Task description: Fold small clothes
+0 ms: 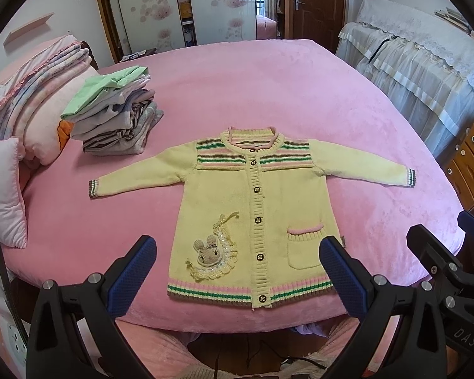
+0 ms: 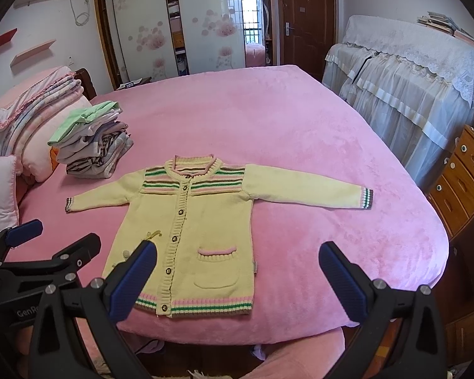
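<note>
A small yellow knit cardigan point(image 1: 237, 195) lies flat and buttoned on the pink bed point(image 1: 268, 94), both sleeves spread out, hem toward me. It has striped shoulders, a bunny patch and a pocket. It also shows in the right wrist view point(image 2: 205, 208). My left gripper point(image 1: 237, 249) is open and empty, above the hem near the bed's front edge. My right gripper point(image 2: 237, 255) is open and empty, over the cardigan's right hem side. The right gripper shows at the right edge of the left wrist view point(image 1: 442, 252).
A stack of folded clothes point(image 1: 117, 117) with a green piece on top stands at the back left. Pillows and folded bedding point(image 1: 31, 101) lie along the left side. A lace-covered piece of furniture point(image 2: 404, 79) and wooden drawers point(image 2: 461, 177) stand to the right.
</note>
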A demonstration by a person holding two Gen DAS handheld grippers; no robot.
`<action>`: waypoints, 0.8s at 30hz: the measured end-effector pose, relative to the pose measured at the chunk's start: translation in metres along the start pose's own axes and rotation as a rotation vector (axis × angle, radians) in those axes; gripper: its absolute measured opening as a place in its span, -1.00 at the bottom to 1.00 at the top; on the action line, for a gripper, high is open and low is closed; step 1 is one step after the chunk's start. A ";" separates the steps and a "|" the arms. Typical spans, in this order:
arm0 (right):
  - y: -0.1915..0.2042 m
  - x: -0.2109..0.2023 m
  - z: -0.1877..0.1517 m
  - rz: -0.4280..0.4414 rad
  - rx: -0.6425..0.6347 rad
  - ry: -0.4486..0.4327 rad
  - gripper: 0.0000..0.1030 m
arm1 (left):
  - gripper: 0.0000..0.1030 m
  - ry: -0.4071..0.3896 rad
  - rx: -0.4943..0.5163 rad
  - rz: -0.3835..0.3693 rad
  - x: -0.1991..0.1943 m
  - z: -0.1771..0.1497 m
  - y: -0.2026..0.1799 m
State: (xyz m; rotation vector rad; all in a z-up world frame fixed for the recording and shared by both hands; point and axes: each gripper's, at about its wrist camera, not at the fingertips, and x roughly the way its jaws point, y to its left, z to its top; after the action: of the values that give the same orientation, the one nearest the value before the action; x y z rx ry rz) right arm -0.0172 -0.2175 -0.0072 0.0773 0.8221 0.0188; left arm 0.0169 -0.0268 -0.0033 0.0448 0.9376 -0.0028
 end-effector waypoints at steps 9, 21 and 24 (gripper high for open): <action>0.000 0.017 0.003 -0.012 -0.020 0.022 1.00 | 0.99 0.014 -0.014 -0.011 0.018 0.005 -0.001; -0.003 0.058 0.022 -0.081 -0.031 0.038 0.99 | 0.99 0.062 -0.039 -0.006 0.076 0.031 0.007; -0.006 0.069 0.029 -0.086 -0.024 0.048 0.98 | 0.99 0.071 -0.041 -0.004 0.090 0.037 0.009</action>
State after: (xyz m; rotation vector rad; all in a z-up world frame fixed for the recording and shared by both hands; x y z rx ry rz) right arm 0.0510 -0.2221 -0.0387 0.0189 0.8719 -0.0508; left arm 0.1003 -0.0174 -0.0532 0.0048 1.0083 0.0144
